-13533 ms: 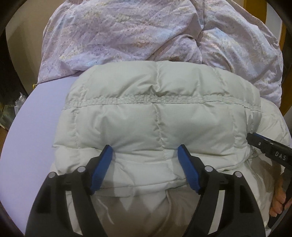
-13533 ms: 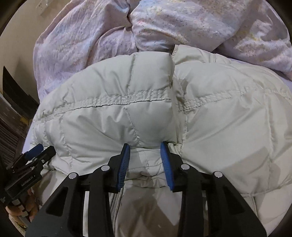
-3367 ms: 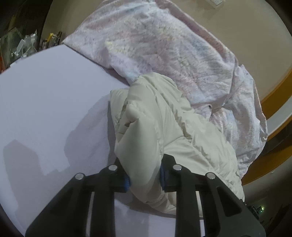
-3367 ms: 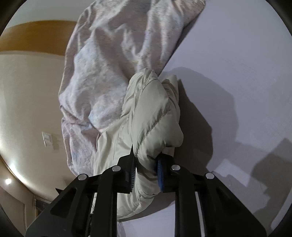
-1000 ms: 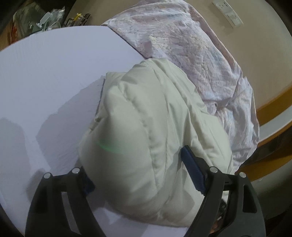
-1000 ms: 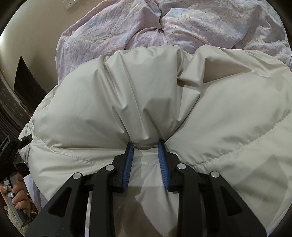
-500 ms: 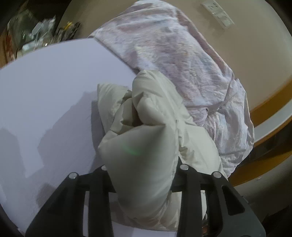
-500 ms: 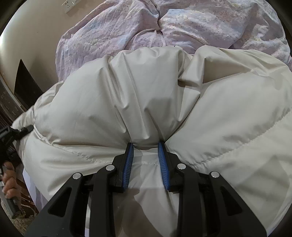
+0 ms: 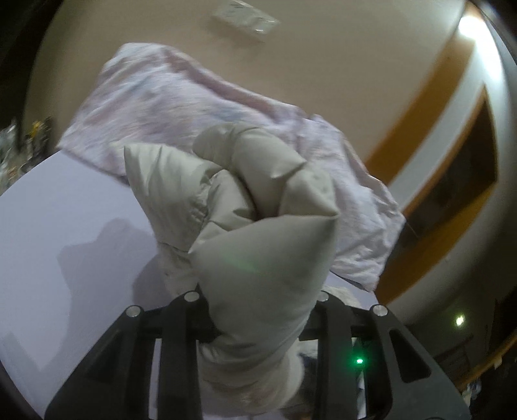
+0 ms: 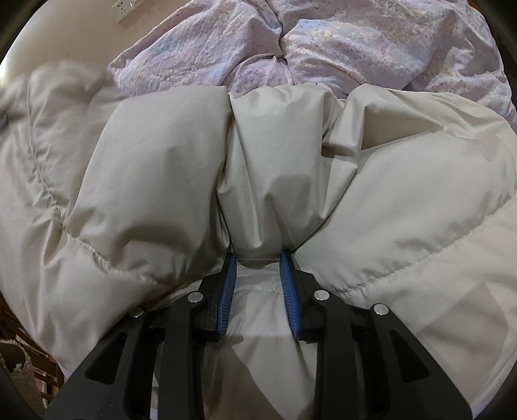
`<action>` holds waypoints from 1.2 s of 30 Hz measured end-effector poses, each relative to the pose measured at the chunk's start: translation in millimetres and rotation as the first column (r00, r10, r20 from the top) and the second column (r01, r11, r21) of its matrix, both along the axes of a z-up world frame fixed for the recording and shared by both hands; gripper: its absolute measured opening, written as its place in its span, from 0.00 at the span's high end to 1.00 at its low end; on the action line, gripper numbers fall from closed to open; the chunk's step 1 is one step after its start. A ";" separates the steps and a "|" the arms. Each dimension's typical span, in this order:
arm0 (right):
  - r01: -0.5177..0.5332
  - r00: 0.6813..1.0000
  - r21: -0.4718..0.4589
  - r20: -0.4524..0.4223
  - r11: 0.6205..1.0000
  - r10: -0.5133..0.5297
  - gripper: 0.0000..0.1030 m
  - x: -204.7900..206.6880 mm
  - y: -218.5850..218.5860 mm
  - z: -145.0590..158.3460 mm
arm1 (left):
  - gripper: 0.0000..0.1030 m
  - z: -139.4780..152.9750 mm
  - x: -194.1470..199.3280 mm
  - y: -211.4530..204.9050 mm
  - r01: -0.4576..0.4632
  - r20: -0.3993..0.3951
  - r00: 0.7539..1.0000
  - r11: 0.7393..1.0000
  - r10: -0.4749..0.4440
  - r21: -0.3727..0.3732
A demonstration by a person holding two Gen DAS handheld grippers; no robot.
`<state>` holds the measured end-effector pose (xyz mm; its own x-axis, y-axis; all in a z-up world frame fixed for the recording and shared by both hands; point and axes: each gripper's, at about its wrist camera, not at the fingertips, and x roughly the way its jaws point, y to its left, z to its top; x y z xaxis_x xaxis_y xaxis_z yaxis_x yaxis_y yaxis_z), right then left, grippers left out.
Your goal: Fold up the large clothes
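The cream puffy down jacket [image 10: 155, 181] fills the right wrist view, bunched into thick folds on the bed. My right gripper [image 10: 257, 258] is shut on a fold of it, its blue pads [image 10: 230, 274] pressing the fabric from both sides. In the left wrist view my left gripper [image 9: 257, 290] is shut on a thick wad of the same jacket [image 9: 258, 232] and holds it lifted above the lavender sheet [image 9: 64, 232]. The wad hides the left fingertips.
A crumpled pink-lilac duvet [image 9: 181, 106] lies behind the jacket against the beige wall; it also shows in the right wrist view [image 10: 323, 42]. A wall socket [image 10: 126, 9] is at top left. An orange-trimmed wall [image 9: 420, 135] stands to the right of the bed.
My left gripper has closed on the jacket's end and raised it, tilting upward toward the wall. The jacket's left part has lifted and blurred in the right wrist view. My right gripper keeps its hold.
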<state>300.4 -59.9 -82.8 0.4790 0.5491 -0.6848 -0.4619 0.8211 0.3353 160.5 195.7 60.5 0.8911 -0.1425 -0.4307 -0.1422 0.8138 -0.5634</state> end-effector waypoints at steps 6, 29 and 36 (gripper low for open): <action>-0.006 1.000 0.035 -0.015 0.999 0.007 0.71 2.0 -5.9 -1.5 | 0.70 14.6 23.5 -48.1 0.098 0.021 0.995 0.995 -0.099 0.030; 0.147 0.974 0.123 0.154 0.982 -0.165 0.57 -52.4 -155.3 20.0 | 0.67 -8.8 99.3 -202.6 0.387 -0.080 0.920 0.921 -0.383 0.040; 0.212 0.967 0.118 0.119 0.970 -0.226 0.57 -53.3 -186.0 7.3 | 0.67 -35.7 113.9 -261.6 0.501 -0.151 0.857 0.865 -0.493 0.014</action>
